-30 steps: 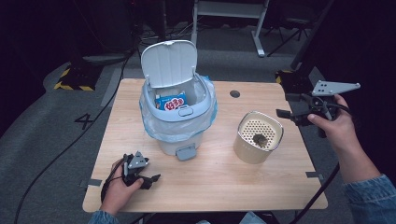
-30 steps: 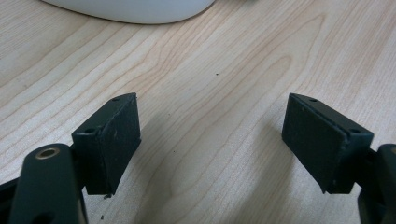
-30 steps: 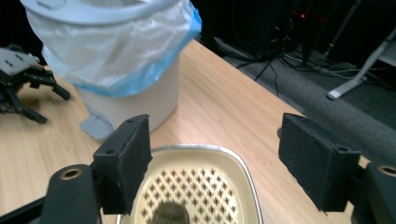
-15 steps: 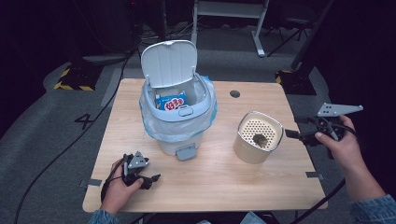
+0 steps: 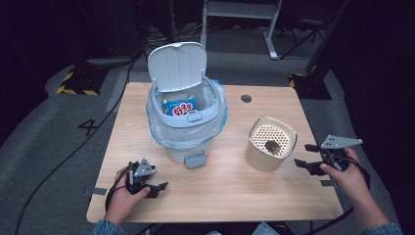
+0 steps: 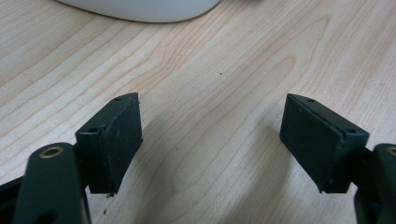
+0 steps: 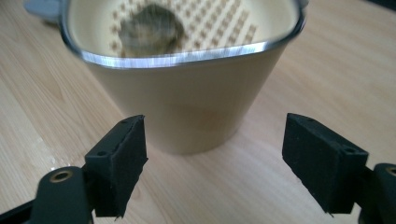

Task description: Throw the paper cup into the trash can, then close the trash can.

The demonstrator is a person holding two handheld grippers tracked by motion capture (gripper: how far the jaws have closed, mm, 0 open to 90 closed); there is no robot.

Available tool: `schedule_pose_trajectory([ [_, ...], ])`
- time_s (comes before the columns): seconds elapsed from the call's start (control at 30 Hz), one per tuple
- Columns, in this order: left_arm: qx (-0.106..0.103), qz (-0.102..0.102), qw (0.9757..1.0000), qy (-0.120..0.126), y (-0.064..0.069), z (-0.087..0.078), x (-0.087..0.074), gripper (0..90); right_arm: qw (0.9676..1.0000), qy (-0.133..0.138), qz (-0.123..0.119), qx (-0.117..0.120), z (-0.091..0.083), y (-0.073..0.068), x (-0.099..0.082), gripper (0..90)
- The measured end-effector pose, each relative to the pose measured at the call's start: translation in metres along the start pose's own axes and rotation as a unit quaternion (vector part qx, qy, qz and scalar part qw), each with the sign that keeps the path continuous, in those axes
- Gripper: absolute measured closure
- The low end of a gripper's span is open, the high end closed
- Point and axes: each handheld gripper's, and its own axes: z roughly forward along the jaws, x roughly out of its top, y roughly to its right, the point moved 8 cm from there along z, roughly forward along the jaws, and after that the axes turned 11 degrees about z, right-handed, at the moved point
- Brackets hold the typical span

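Cream-coloured container (image 5: 272, 144) with a bright metal rim and a perforated inner basket stands near the right edge of the worktop (image 5: 235, 188), roughly midway between its far and near edges. Its shape is a rounded square that narrows toward the base. A dark, crumpled clump (image 5: 272, 146) lies on the holed floor of the basket; what it is cannot be told. No writing is visible on the container.

The right hand-held gripper (image 5: 310, 157) sits just beside the container at the right edge. Its jaws have just been opening and stand released, with nothing between them; in the right gripper view they point at the container's lower wall (image 7: 187, 112).

At the middle of the worktop stands a pale blue-grey pedal bin (image 5: 186, 122) with a clear bag liner and its lid tipped up. Inside lies a blue packet (image 5: 178, 106) bearing red and white lettering too small to read.

The left hand-held gripper (image 5: 155, 188) rests near the near-left corner, released over bare wood.
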Motion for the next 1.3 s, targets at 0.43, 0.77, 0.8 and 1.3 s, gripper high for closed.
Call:
schedule_pose_trajectory([
  [0.43,0.001,-0.038,0.999,0.025,-0.004,-0.016,0.006,22.7,0.9995,-0.017,0.021,-0.012,0.048,-0.002,-0.065,18.4],
  [0.77,0.009,-0.041,0.9976,0.056,-0.011,-0.035,0.028,23.1,0.9995,-0.016,0.02,-0.02,0.055,-0.001,-0.075,14.9],
  [0.8,0.01,-0.039,0.9972,0.064,-0.013,-0.039,0.032,23.2,0.9995,-0.016,0.02,-0.02,0.055,-0.001,-0.075,14.9],
  [1.3,0.018,-0.028,0.9937,0.107,-0.043,-0.1,0.082,21.9,0.9993,-0.016,0.024,-0.022,0.055,-0.001,-0.075,14.9],
])
